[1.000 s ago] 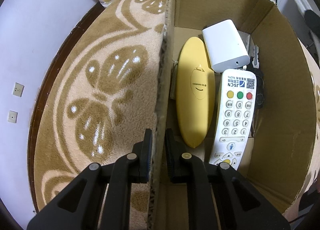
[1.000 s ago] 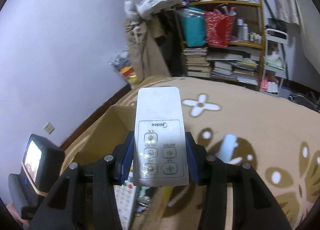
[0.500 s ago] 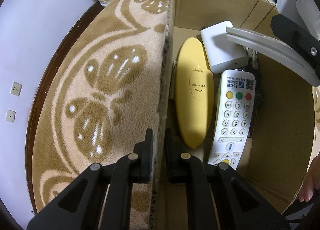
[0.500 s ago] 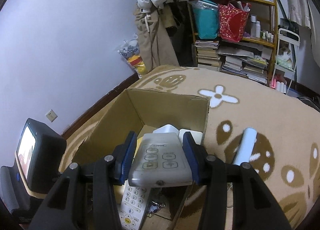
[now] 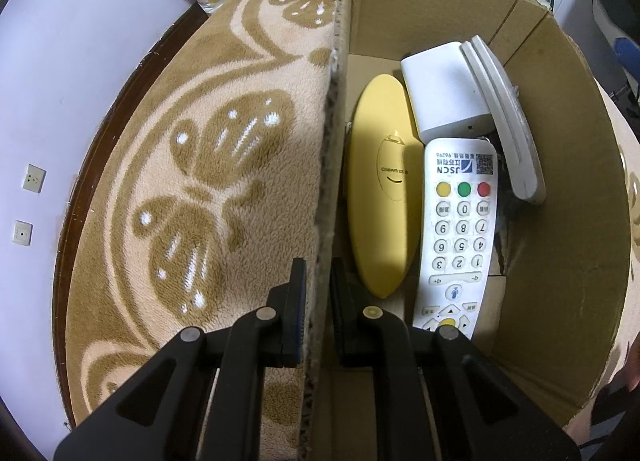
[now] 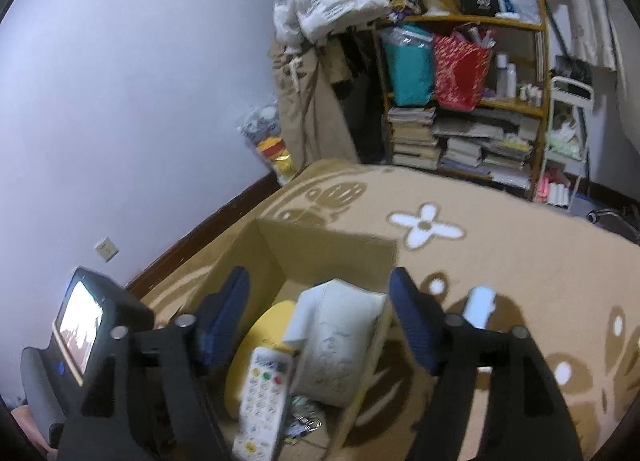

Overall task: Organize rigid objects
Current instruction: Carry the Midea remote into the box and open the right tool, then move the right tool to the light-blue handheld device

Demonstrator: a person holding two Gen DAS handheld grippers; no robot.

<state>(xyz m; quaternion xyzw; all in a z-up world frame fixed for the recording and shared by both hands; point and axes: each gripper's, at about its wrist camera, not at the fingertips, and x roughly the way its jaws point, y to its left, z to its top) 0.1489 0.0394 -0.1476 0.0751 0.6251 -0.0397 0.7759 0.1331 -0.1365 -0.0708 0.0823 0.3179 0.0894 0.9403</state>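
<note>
**Cardboard box filling up, one piece left on the rug**

Cardboard is what our left gripper [image 5: 316,293] pinches: its fingers [image 5: 295,301] are narrow, clamped on either side of the near wall of the box [image 5: 560,221], holding it steady. To the outside of those fingers lies the patterned rug [image 5: 200,181]; to the inside, along the box floor, we see a yellow oval remote [image 5: 382,189], then a white numbered remote [image 5: 458,233], with a white block [image 5: 444,95] beyond them. Furthest right, a grey-white remote [image 5: 504,121] leans tilted against the block and the far wall.

We judge the sorting well along: four rigid pieces sit inside. Some small dark clutter lies under the leaning remote, too hidden for us to name.

Our right gripper [image 6: 320,325] hovers above the box with its fingers [image 6: 412,325] spread wide and nothing between them; the grey-white remote lies below the gap. Beyond the right finger, a pale cylinder [image 6: 478,307] rests on the rug outside the box, so we reckon it remains to be collected.
</note>
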